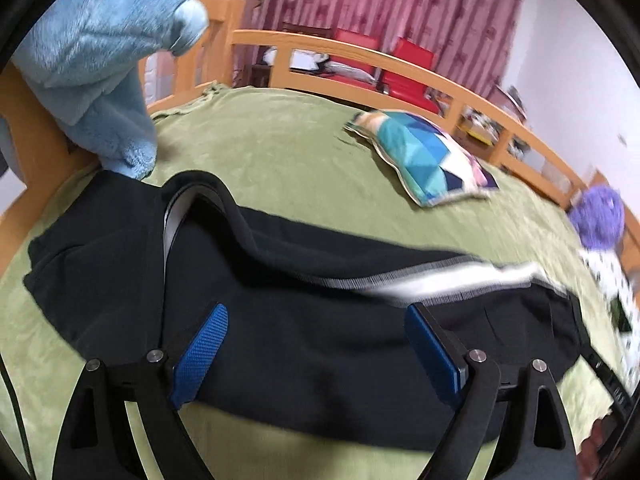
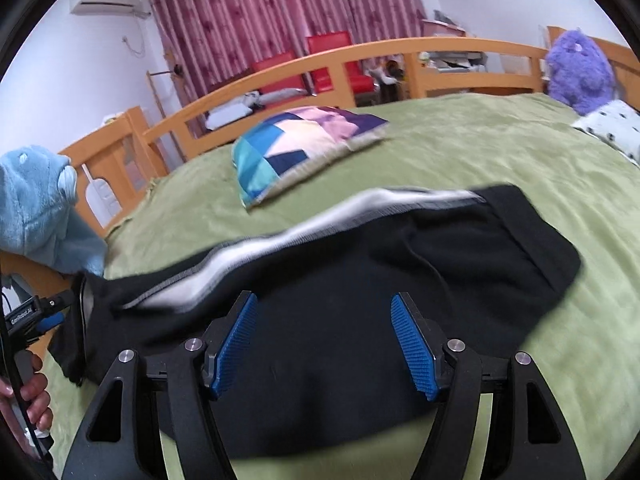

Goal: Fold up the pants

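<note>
One fold at least looks done: the pants (image 2: 328, 280) lie as a single long dark band across the green bed (image 2: 500, 168), legs seemingly stacked, white side stripe along the far edge. Left to do, as I judge it: folding the length over into a compact bundle, maybe twice.

Left view: pants run from 9 to 3 o'clock, hem end bunched up near 10 o'clock, beside the blue plush blanket (image 1: 100, 60). Right view: waistband end at 2 o'clock, a cord trailing over the cloth.

Left gripper (image 1: 316, 350) fingers spread wide, nothing between them, above the cloth. Right gripper (image 2: 324, 350) fingers also apart, released, over the black fabric. Patchwork pillow (image 2: 296, 148) sits at 12 o'clock, beyond the pants, apart from them. Fabric looks soft, limp, slightly rumpled.
</note>
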A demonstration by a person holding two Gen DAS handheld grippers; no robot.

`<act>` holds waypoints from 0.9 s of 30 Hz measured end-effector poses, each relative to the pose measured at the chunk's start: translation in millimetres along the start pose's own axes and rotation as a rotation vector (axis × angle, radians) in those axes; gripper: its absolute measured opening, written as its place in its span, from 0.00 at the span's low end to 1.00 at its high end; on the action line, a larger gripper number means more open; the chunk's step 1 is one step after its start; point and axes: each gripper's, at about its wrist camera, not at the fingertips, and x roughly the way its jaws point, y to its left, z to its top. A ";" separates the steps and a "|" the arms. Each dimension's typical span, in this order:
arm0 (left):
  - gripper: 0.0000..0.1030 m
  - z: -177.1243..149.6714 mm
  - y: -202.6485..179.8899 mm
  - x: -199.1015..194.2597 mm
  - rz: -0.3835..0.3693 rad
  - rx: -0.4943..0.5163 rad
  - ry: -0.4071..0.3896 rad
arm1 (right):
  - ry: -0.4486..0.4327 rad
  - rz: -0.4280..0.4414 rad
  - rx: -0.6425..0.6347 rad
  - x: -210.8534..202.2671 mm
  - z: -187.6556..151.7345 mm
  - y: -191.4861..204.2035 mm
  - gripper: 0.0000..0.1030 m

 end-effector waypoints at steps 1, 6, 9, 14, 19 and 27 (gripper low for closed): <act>0.87 -6.7 -5.3 -9.0 0.000 0.029 -0.006 | 0.005 -0.008 0.001 -7.7 -5.4 -3.4 0.66; 0.87 -36.6 -24.6 -61.0 -0.036 0.111 -0.042 | 0.019 -0.051 -0.001 -57.7 -34.2 -11.1 0.66; 0.87 -53.7 -29.4 -89.5 -0.069 0.132 -0.042 | 0.015 -0.036 0.003 -86.1 -49.5 -11.9 0.66; 0.86 -75.8 -33.1 -130.5 -0.094 0.156 -0.041 | -0.004 -0.046 -0.025 -130.1 -72.6 -6.3 0.66; 0.86 -97.6 -36.1 -167.0 -0.099 0.211 -0.059 | -0.061 -0.059 -0.028 -173.6 -89.6 -2.4 0.66; 0.86 -115.7 -12.5 -182.4 -0.073 0.214 -0.032 | -0.017 -0.006 -0.010 -193.8 -104.4 -8.2 0.66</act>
